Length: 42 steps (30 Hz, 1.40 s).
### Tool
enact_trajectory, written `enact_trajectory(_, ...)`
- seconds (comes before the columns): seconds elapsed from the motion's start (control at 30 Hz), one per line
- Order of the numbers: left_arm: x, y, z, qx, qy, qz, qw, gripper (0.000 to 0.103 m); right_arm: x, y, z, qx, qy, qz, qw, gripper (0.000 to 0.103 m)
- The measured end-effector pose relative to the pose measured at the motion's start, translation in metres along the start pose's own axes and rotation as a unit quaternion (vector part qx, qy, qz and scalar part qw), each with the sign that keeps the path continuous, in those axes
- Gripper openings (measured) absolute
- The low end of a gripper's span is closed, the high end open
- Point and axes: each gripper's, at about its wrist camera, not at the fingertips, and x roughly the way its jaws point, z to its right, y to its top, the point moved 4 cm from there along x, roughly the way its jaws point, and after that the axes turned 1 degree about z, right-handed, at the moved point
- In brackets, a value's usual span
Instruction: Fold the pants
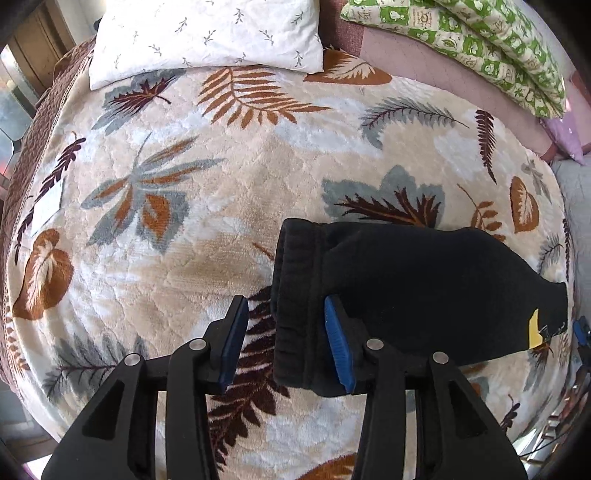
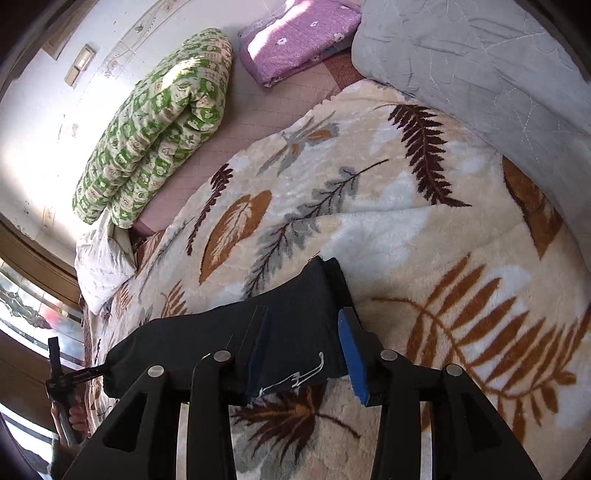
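Black pants (image 1: pixel 413 291) lie folded in a compact bundle on the leaf-patterned blanket (image 1: pixel 207 229). In the left wrist view my left gripper (image 1: pixel 286 332) is open, its blue pads astride the ribbed waistband edge. In the right wrist view the pants (image 2: pixel 295 325) lie under my right gripper (image 2: pixel 304 339), which is open with its pads spread over the hem end. A white drawstring (image 2: pixel 299 378) trails from the cloth. A small yellow tag (image 1: pixel 534 328) shows at the far end.
A white pillow (image 1: pixel 207 33) lies at the head of the bed. A green patterned quilt (image 2: pixel 155 125), a purple folded blanket (image 2: pixel 295 37) and a grey quilt (image 2: pixel 480 66) lie along the bed's edges. A window (image 2: pixel 33 314) is at the left.
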Motion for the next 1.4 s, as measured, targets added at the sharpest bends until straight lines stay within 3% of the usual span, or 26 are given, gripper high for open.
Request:
enact_trajectory(0.13,-0.024,-0.003,-0.024,-0.031,0.010,0.023,0.9992,0.042,0.002,-0.020,-0.031,-0.024,0.021,-0.032,0.999,0.042)
enact_trajectory(0.33,-0.030,-0.010,-0.054,-0.081,-0.038,0.006,0.9959,0.042,0.020,-0.060,-0.118,-0.111,0.063,-0.081,0.989,0.046)
enact_trajectory(0.47,-0.024,-0.020,-0.048,-0.067,-0.054,-0.006,0.9963,0.042,0.034,-0.093,-0.185,-0.191,0.083,-0.109,0.972,0.047)
enact_trajectory(0.57,-0.022,-0.026,-0.034,-0.051,-0.076,-0.012,0.9957,0.042,0.039,-0.109,-0.219,-0.218,0.103,-0.120,0.963,0.046)
enact_trajectory(0.67,-0.025,-0.031,-0.012,-0.033,-0.095,-0.009,0.9949,0.042,0.038,-0.112,-0.226,-0.214,0.115,-0.126,0.962,0.046)
enact_trajectory(0.77,-0.030,-0.035,0.020,0.006,-0.087,0.003,0.9962,0.042,0.031,-0.097,-0.200,-0.171,0.109,-0.113,0.973,0.048)
enact_trajectory(0.87,-0.032,-0.031,0.042,0.021,-0.073,0.019,0.9970,0.042,0.024,-0.076,-0.161,-0.126,0.069,-0.094,0.985,0.053)
enact_trajectory(0.97,-0.026,-0.022,0.042,0.014,-0.064,0.015,0.9977,0.042,0.017,-0.064,-0.138,-0.121,0.041,-0.084,0.988,0.053)
enact_trajectory(1.07,-0.015,-0.009,0.027,-0.003,-0.032,0.005,0.9995,0.042,0.016,-0.060,-0.133,-0.119,0.052,-0.085,0.988,0.056)
enact_trajectory(1.17,-0.005,0.002,0.002,-0.032,-0.018,-0.007,0.9993,0.042,0.025,-0.068,-0.146,-0.156,0.048,-0.087,0.983,0.060)
enact_trajectory(1.27,0.000,0.004,-0.014,-0.063,-0.050,-0.020,0.9965,0.042,0.046,-0.085,-0.183,-0.217,0.066,-0.111,0.968,0.060)
enact_trajectory(1.4,0.007,0.008,-0.013,-0.047,-0.058,-0.036,0.9965,0.042,0.086,-0.071,-0.233,-0.238,0.111,-0.125,0.957,0.060)
